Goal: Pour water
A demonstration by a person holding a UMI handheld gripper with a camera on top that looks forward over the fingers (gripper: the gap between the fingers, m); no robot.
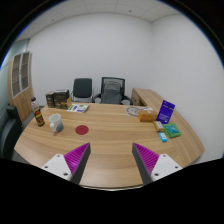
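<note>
Claw (112, 163) spread over a wooden counter (110, 140), nothing between its fingers.

The purple pads stand well apart above the near edge. Far left on the counter stands a dark bottle (39, 116), with a small clear cup (56, 123) just right of it and a red coaster (82, 129) further right (all well beyond the fingers). On the right side sit a purple box (166, 111) and a teal packet (172, 131). Two office chairs (98, 90) wait behind the far edge.

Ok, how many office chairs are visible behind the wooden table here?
2. A black office chair stands behind the wooden table, and a grey mesh-backed office chair stands right beside it, nearer the wooden cabinet. Others may be hidden. The fingers are open, holding nothing.
</note>
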